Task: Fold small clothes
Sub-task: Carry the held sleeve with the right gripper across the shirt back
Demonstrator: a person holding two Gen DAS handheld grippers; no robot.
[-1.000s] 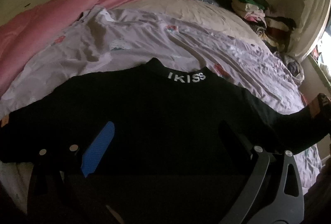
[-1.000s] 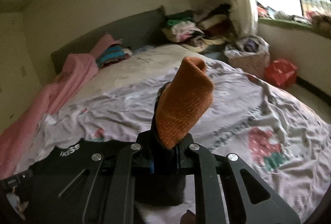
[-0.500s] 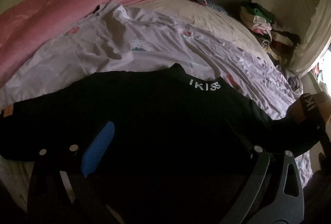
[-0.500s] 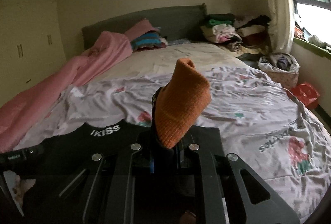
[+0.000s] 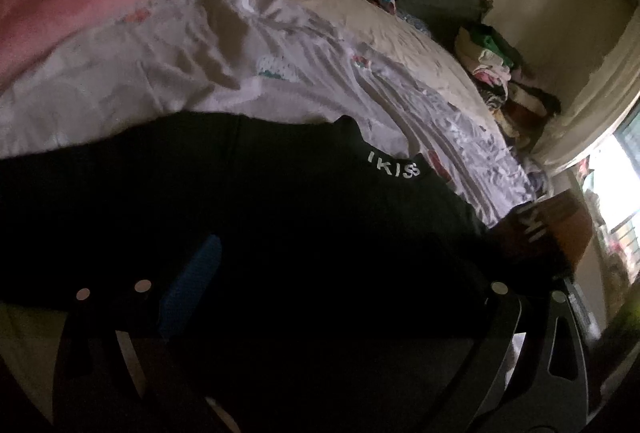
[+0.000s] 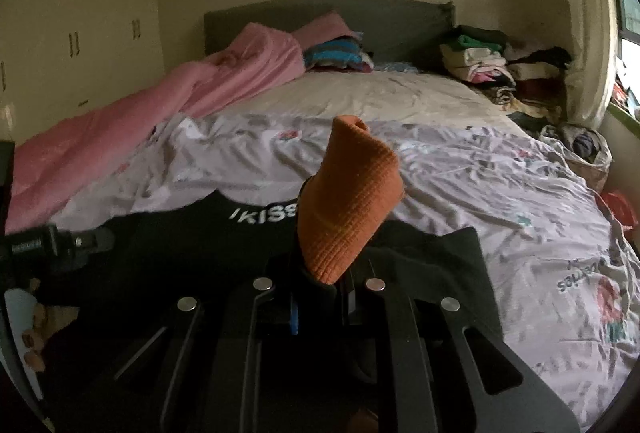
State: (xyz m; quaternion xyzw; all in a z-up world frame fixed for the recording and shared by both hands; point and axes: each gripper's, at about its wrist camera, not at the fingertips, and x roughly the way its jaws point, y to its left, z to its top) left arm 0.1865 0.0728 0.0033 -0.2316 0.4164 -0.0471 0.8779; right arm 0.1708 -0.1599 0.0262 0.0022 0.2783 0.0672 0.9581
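over the last second we swung the orange cuff (image 6: pixel 348 217), pinched in our right claw (image 6: pixel 320 309), in over the black top (image 5: pixel 280 233) spread on the bed (image 6: pixel 500 193): the sleeve fold is under way. left claw (image 5: pixel 340 297) gapes wide over the top. beside the bed a basket (image 6: pixel 580 157) holds clothes.

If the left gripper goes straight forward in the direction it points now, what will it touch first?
Most likely the black top, spread between the open left gripper fingers; depth is unclear in this dark view.

A pink blanket (image 6: pixel 160 113) lies beside a floral sheet (image 6: pixel 500 185); clothes pile (image 6: pixel 492 69) beyond.
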